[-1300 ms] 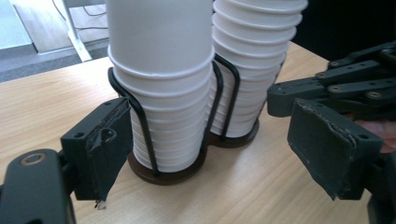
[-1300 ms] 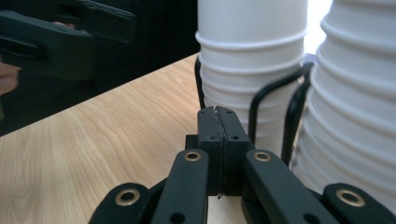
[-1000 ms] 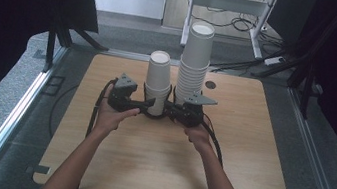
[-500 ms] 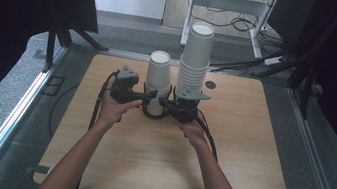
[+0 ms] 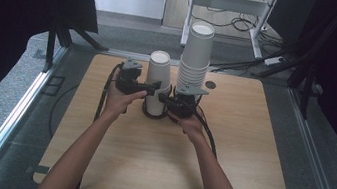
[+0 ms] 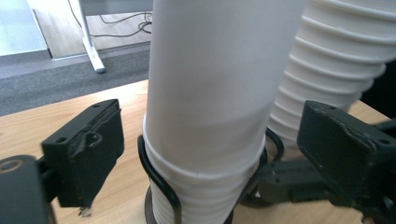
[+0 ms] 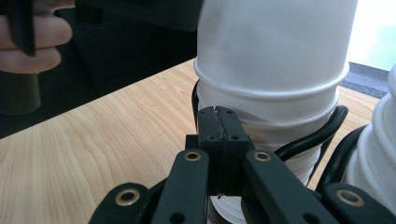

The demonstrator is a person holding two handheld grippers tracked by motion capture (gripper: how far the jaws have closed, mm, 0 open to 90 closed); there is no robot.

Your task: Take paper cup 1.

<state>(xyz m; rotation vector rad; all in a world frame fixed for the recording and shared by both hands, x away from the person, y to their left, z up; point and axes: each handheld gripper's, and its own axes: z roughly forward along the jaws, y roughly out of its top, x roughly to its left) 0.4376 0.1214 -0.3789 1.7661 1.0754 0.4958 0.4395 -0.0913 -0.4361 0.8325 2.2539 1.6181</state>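
Note:
A short stack of upturned white paper cups (image 5: 157, 75) stands at the middle of the wooden table (image 5: 249, 152), with a taller stack (image 5: 196, 53) just to its right. My left gripper (image 5: 151, 87) reaches in from the left. In the left gripper view its jaws (image 6: 215, 140) straddle the short stack's top cup (image 6: 210, 84) with a gap on each side; they have just been opening. My right gripper (image 5: 169, 102) is shut, its closed tips (image 7: 218, 122) resting against the lower rims of the short stack (image 7: 275, 60). I cannot tell whether they pinch anything.
A black cable loop (image 6: 159, 179) curls around the foot of the short stack. The tall stack (image 6: 336, 60) stands close behind the left gripper's far jaw. Metal table legs and floor cables (image 5: 233, 18) lie beyond the table's far edge.
The left hand has shifted a little farther up the table beside the short stack, and its jaws have spread apart off the cup. The right hand has stayed put.

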